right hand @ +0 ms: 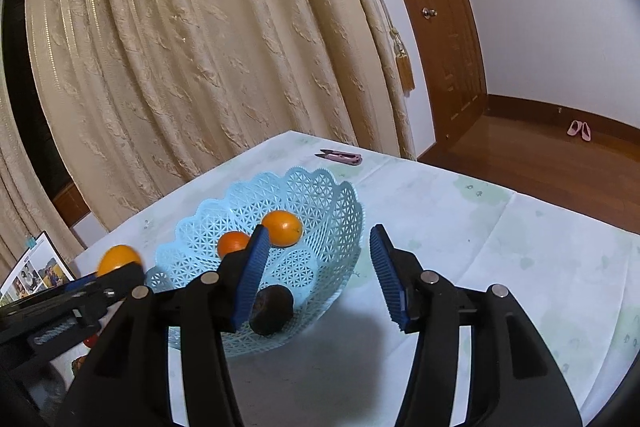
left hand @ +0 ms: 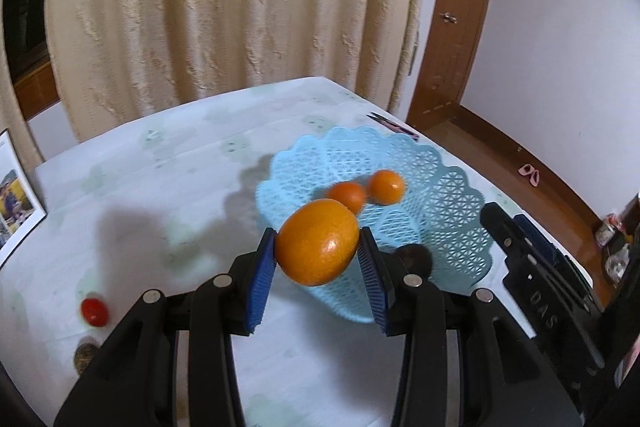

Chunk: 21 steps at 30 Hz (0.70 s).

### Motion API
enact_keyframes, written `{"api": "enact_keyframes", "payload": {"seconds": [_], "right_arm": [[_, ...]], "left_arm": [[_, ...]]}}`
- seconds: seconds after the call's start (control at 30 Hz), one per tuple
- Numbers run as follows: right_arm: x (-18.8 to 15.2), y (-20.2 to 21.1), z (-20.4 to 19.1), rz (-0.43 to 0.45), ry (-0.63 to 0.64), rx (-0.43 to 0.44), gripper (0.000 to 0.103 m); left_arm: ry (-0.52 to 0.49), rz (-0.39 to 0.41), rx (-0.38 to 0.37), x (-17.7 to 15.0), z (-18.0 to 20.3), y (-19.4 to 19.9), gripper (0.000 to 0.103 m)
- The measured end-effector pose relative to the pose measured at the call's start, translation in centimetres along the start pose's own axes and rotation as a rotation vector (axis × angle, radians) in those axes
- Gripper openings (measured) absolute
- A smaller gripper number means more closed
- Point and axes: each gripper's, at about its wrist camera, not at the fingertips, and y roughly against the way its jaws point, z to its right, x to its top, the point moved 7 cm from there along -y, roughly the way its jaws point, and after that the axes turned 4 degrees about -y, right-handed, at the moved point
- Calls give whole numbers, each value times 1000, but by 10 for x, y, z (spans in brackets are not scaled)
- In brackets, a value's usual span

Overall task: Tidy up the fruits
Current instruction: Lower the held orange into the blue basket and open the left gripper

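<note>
Left gripper [left hand: 318, 247] fingers pinching orange [left hand: 318, 242] above, seemingly, basket [left hand: 448, 211], right gripper [right hand: 316, 259] fingers spread.

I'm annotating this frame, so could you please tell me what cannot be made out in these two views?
- Brownish round thing, left wrist view: half hidden by the left gripper, which holds an orange; kind unclear.
- Dark fruit in the basket: partly behind the open right gripper; kind unclear.
- Red fruit: blurred.
- Photo print: cut off by the edge, pictures too small.

Soft indoor light, dark shadows, slight blur, fisheye-bent edges.
</note>
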Motion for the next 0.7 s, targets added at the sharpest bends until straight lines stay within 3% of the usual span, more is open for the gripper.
{"api": "enact_keyframes", "payload": {"seconds": [0.1, 0.17, 0.33, 0.7], "right_arm": [[0, 1, 2, 6, -13, -6, 58], [1, 3, 3, 10, -16, -9, 58], [1, 4, 3, 19, -16, -9, 59], [0, 11, 2, 60, 11, -33, 64]], "left_arm": [[-14, 5, -7, 2, 8, -5, 47], [-19, 14, -5, 3, 9, -3, 74], [-20, 20, 38, 6, 0, 3, 82], [21, 50, 151, 4, -52, 40, 87]]}}
